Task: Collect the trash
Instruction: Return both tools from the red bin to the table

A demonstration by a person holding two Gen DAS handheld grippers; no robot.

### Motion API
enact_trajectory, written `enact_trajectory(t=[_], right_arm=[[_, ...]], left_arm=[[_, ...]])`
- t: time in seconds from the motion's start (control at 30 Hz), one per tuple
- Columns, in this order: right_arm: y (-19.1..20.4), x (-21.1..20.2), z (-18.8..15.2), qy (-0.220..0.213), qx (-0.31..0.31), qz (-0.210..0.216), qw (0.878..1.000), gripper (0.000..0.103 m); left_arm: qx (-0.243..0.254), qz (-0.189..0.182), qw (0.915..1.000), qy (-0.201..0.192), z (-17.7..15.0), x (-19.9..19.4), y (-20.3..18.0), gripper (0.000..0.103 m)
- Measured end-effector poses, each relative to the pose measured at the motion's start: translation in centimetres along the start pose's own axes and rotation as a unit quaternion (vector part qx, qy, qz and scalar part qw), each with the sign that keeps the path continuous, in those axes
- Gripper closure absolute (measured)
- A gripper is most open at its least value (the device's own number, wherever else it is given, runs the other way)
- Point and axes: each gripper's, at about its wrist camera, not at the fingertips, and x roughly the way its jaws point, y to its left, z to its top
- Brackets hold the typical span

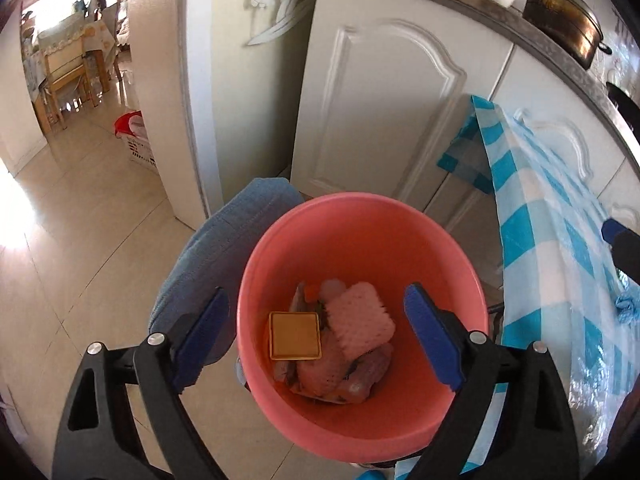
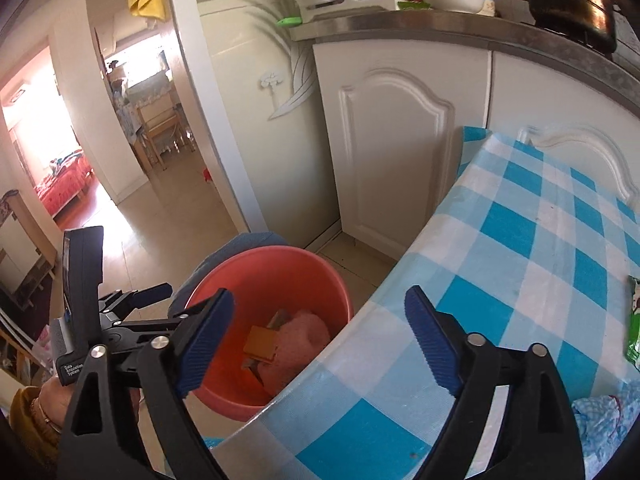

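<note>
The pink bin [image 2: 276, 280] is half hidden in the right wrist view behind the checked cloth [image 2: 500, 280] on the counter, so only part of its trash shows. A green wrapper [image 2: 634, 320] is cut off by the right edge (its print unreadable). The hand [image 2: 52, 396] at lower left shows only partly.

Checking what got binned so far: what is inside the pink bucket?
Inside the pink bucket lie a square yellow lid, a pink foam net and crumpled pinkish wrappers beneath them. Whatever is under that pile, and the bucket's floor, is covered.
</note>
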Motion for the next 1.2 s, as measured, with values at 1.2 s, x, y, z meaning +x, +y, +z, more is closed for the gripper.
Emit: enact_trajectory(t=[1.2], right_arm=[[-9.4,-13.8,-6.7,-0.201,0.102,0.017,0.974,0.005]], left_arm=[[0.001,-0.156,0.9845,-0.08,-1.3,-11.0,-9.9,0.004]])
